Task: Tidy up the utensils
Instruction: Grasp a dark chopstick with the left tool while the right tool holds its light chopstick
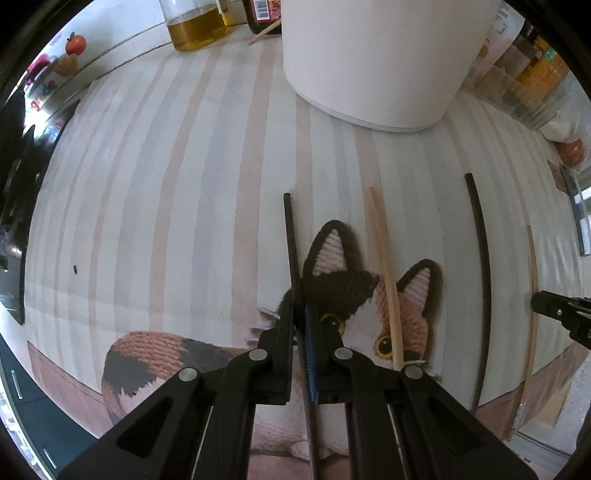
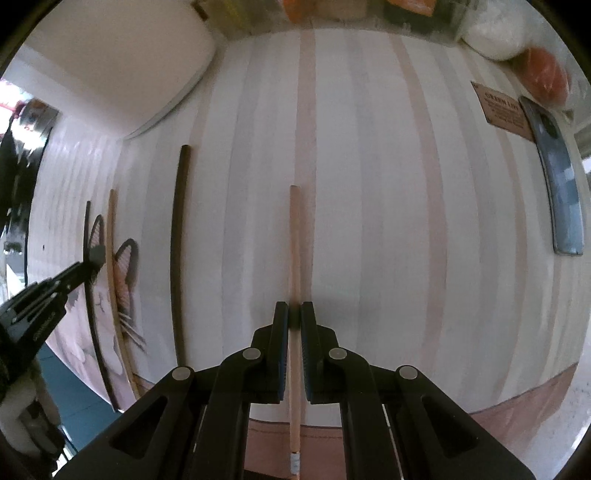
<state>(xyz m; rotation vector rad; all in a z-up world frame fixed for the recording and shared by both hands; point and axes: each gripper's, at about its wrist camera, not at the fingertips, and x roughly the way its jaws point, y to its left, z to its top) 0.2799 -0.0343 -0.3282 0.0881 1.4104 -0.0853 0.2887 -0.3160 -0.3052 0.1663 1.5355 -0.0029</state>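
Left wrist: left claw (image 1: 301, 317) clamped on black chopstick (image 1: 291, 243) over cat mat (image 1: 354, 295). Right claw (image 2: 294, 314) grips wooden chopstick (image 2: 294, 243) on counter (image 2: 369, 184).

The striped tablecloth (image 1: 184, 184) looks like smooth, matt fabric. Near its front edge the cat mat (image 1: 340, 280) is rough, knitted yarn. The black chopstick (image 1: 291, 240) has a matt, plastic-like finish; the pale chopstick (image 2: 294, 258) is bare, smooth wood with a metal-looking tip. The white container (image 1: 384, 62) is smooth and matt. The oil bottle (image 1: 192, 26) is clear and glossy. Both grippers are matt black plastic with shiny metal pins.
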